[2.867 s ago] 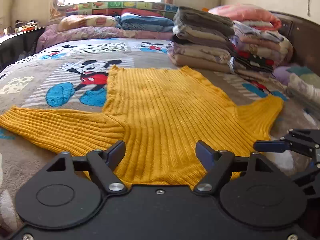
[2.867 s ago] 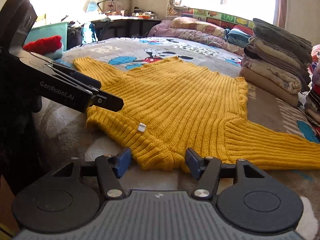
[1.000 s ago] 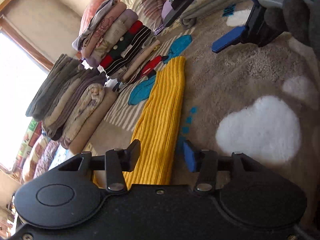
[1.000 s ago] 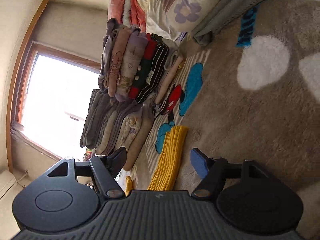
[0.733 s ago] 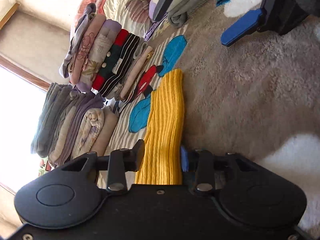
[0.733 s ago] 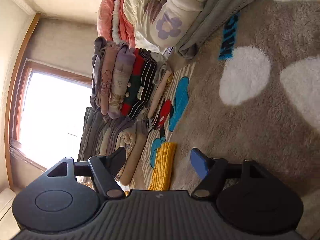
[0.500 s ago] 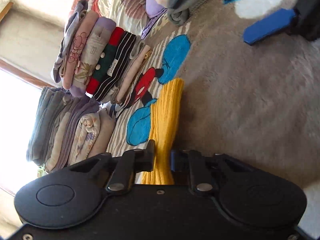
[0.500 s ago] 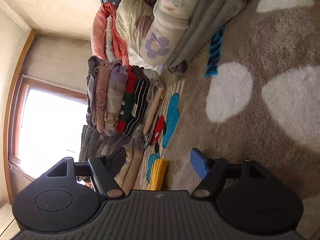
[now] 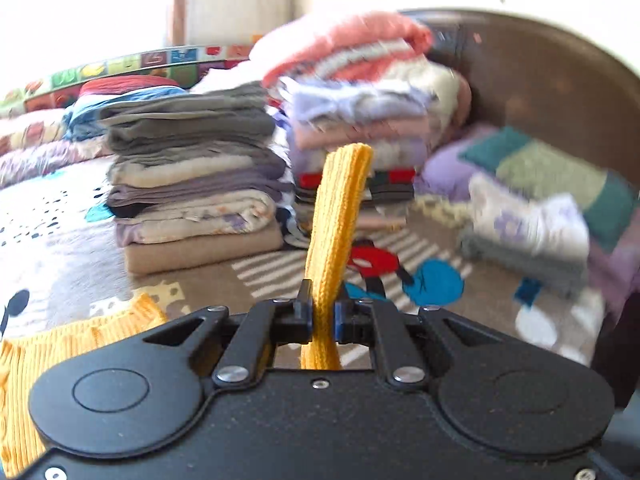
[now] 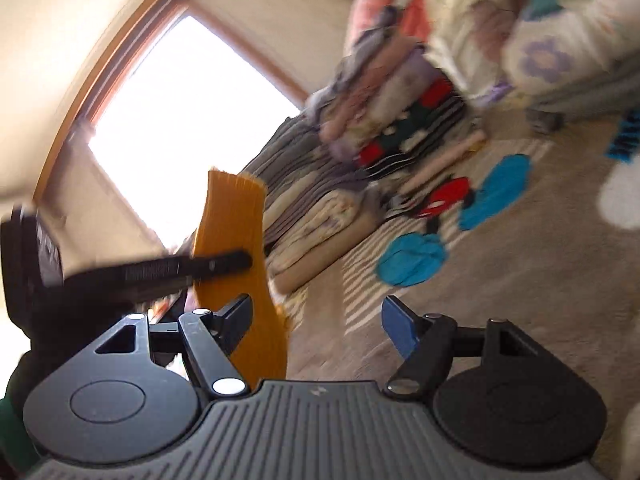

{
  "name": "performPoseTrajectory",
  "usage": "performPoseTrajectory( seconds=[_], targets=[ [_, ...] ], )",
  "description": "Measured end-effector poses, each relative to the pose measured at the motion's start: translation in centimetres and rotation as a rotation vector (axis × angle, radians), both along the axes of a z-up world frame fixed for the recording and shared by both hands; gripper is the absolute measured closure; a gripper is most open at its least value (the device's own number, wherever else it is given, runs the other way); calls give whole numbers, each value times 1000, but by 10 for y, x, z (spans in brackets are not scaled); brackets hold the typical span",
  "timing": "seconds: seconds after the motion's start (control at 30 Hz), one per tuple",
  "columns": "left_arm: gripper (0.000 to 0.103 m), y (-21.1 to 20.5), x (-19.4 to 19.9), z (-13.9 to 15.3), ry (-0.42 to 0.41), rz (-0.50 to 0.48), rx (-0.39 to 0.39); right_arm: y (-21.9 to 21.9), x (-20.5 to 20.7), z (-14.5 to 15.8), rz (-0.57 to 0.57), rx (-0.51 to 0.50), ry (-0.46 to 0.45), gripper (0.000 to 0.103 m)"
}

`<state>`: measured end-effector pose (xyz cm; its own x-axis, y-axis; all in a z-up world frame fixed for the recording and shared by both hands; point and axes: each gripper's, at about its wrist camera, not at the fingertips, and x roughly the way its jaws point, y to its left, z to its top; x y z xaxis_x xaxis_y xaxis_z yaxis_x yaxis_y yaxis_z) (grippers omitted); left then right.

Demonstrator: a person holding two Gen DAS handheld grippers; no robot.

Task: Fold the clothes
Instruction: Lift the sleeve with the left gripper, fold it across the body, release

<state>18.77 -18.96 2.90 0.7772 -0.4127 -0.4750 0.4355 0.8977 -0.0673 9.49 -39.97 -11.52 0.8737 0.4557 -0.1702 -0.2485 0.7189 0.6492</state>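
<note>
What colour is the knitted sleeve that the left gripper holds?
Mustard yellow, with a ribbed knit. The sleeve shows best in the left wrist view, clamped in the left gripper.

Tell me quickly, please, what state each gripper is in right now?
Left gripper: shut on the yellow sweater sleeve.
Right gripper: open, holding nothing.

Window point(image 10: 176, 120): bright, wood-framed, ahead of me.
Walls point(image 10: 80, 12): plain cream.
Bed point(image 9: 500, 292): cartoon-print blanket, folded stacks point(image 9: 192, 184) on it.
Headboard point(image 9: 560, 80): dark brown.

Yellow sweater sleeve point(image 9: 338, 216) is ribbed knit cloth; bedspread point(image 9: 472, 312) fuzzy, matt; left gripper point(image 9: 322, 316) matt black plastic.
</note>
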Motion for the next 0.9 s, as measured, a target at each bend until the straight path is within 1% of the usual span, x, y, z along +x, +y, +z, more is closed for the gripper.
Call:
performPoseTrajectory(
  seconds=[0.03,0.1,0.2,0.3,0.33,0.47,0.57,0.73,0.9],
  targets=[
    [95,12,-3,5,-2,14,-37,18,-3,5,49,-66,-15,31],
    [95,31,-10,10,-13,43,-82,55,-8,12,151,-191,-34,31],
    [95,60,-23,15,-27,86,-148,108,-17,15,250,-384,-44,34],
    [95,86,-37,19,-50,126,-182,147,-26,10,288,-557,-32,40],
    [95,95,-41,20,-57,138,-196,156,-28,8,292,-601,-29,42],
    [95,133,-57,22,-78,191,-239,171,-37,1,284,-712,-27,43],
    [95,161,-70,19,-85,238,-261,175,-43,1,265,-742,-39,43],
    [95,206,-85,1,-60,322,-294,187,-50,1,256,-828,-80,44],
    [95,242,-92,-21,-27,395,-292,204,-62,4,269,-912,-124,45]
  ],
)
